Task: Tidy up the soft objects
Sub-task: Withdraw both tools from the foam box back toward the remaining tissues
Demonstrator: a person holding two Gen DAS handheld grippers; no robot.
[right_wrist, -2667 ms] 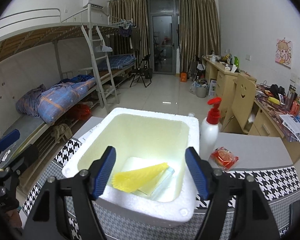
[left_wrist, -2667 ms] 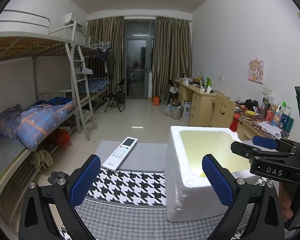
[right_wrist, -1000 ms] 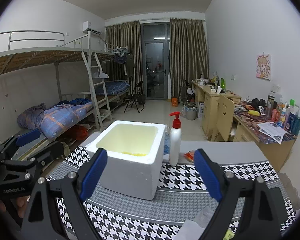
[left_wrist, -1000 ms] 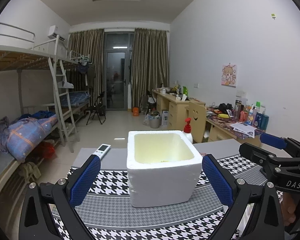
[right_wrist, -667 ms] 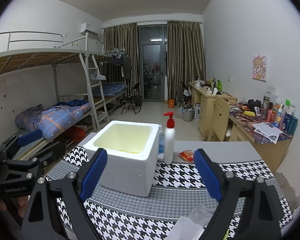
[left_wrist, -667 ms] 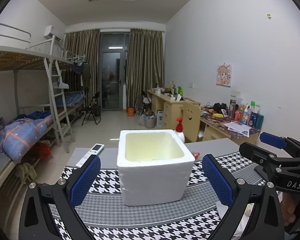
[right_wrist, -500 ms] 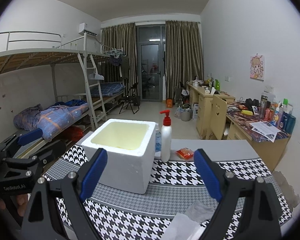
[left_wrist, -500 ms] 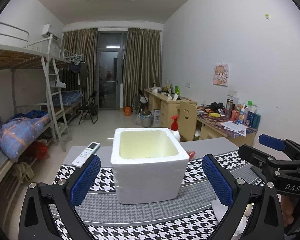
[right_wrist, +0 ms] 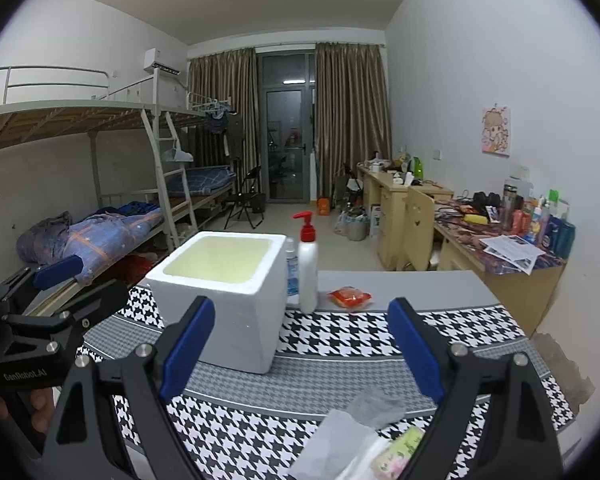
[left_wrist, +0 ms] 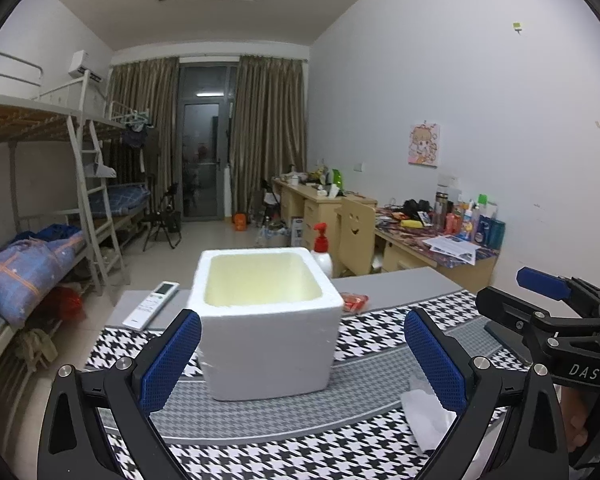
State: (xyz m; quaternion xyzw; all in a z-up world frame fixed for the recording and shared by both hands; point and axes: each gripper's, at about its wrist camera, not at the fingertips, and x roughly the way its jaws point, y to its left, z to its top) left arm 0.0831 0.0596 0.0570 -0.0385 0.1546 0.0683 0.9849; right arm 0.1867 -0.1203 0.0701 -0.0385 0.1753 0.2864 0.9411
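Both grippers, left (left_wrist: 302, 354) and right (right_wrist: 300, 342), hung spread wide and empty, while tissue packs (right_wrist: 352, 446) lay at the table's near edge, not yet in the foam box (right_wrist: 220, 296). Plenty left, I'd guess.

Dorm room, bunk beds (left_wrist: 40, 128), desks (left_wrist: 320, 204)

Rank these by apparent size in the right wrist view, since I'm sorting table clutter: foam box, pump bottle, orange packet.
1. Foam box, clearly largest.
2. Pump bottle, tall but narrow.
3. Orange packet, smallest.
The bottle and packet sit farther back than the box's front, though the order looks safe.
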